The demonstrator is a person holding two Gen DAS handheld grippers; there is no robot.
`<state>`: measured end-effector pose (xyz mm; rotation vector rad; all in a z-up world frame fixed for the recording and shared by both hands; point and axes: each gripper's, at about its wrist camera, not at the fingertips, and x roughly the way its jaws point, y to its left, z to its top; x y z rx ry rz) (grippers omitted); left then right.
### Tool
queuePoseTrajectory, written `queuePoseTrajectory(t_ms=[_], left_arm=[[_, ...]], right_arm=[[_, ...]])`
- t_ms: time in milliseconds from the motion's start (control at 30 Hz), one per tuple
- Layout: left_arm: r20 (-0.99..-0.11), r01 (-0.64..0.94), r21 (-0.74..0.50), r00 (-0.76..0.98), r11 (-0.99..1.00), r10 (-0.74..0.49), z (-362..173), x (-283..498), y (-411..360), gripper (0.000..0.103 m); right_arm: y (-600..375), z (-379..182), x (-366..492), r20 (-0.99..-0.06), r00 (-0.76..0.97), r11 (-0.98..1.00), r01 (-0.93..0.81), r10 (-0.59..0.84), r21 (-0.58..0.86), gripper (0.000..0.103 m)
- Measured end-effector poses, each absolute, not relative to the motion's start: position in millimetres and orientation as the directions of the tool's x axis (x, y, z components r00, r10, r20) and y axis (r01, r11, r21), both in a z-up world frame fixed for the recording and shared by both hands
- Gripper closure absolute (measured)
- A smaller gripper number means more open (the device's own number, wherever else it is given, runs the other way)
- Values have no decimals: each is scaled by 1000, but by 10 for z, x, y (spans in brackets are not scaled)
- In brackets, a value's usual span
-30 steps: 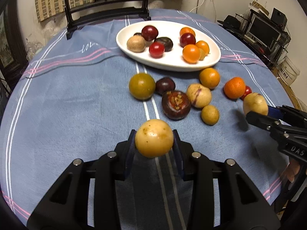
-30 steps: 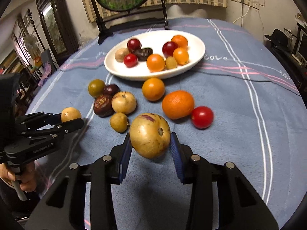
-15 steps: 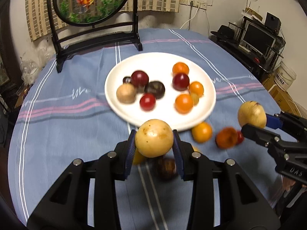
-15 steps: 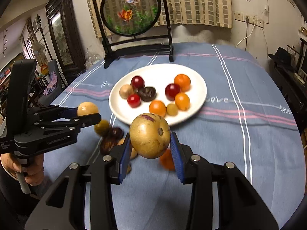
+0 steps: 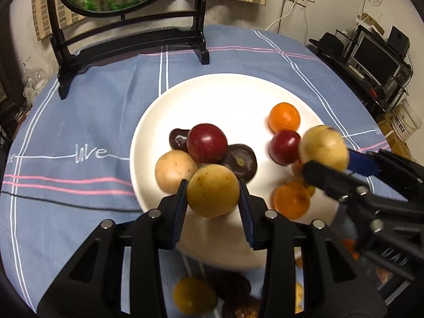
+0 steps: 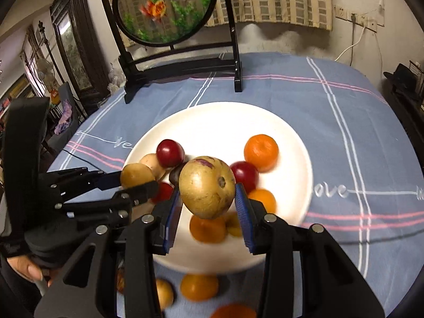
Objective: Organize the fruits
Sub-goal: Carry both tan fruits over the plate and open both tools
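Observation:
My left gripper [image 5: 213, 201] is shut on a round yellow fruit [image 5: 212, 190] and hangs over the near left part of the white plate [image 5: 228, 92]. My right gripper [image 6: 209, 206] is shut on a larger yellow fruit with a purple patch [image 6: 206, 186], held above the plate's [image 6: 217, 116] near middle. Each gripper shows in the other's view: the right one [image 5: 334, 164] with its fruit [image 5: 323, 147], the left one [image 6: 140, 179] with its fruit [image 6: 136, 175]. On the plate lie red plums [image 5: 207, 143], dark fruits [image 5: 241, 160], a tan fruit [image 5: 175, 171] and oranges [image 5: 284, 117].
Several loose fruits lie blurred on the blue cloth in front of the plate, among them a yellow one [image 5: 193, 295] and an orange one [image 6: 198, 286]. A black stand with a round picture [image 6: 164, 8] rises behind the plate. A hand [image 6: 25, 270] grips the left tool's handle.
Both grippers have carried their fruits forward from above the loose fruits on the cloth to above the plate. The plate now fills the middle of both views.

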<state>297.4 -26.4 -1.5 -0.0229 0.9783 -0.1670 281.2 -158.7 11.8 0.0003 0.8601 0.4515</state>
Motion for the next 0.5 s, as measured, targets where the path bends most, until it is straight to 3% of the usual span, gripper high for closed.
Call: queuePoseTrajectory(t_ms=[100,267,333,400,500], left_arm=[[-823,116,-110,546,987,-156,-58,3102,-226,66],[-814,112,-140,553,984,-179,-69,3240,-188,62],[-811,97,-159,555,983,-186,-51,3257,-164,50],[-800,72,-176,571,982,-185,-3,3243,-113,37],[-790,79,-164,586,983,-179,74,3168,-112,36]], right_arm=[[-1531,45,2904,-740,555,908,-378,380,183,62],[-1664,-62,3081,-745,498,894,-299,445,334,57],[-1707,-54,3067,-728,491,878,-283,478,386,51],[-1788,-5,3020,-703,515,871,-267,490,412,37],[-1841,91,2926,-689,530,868,-278,495,410,37]])
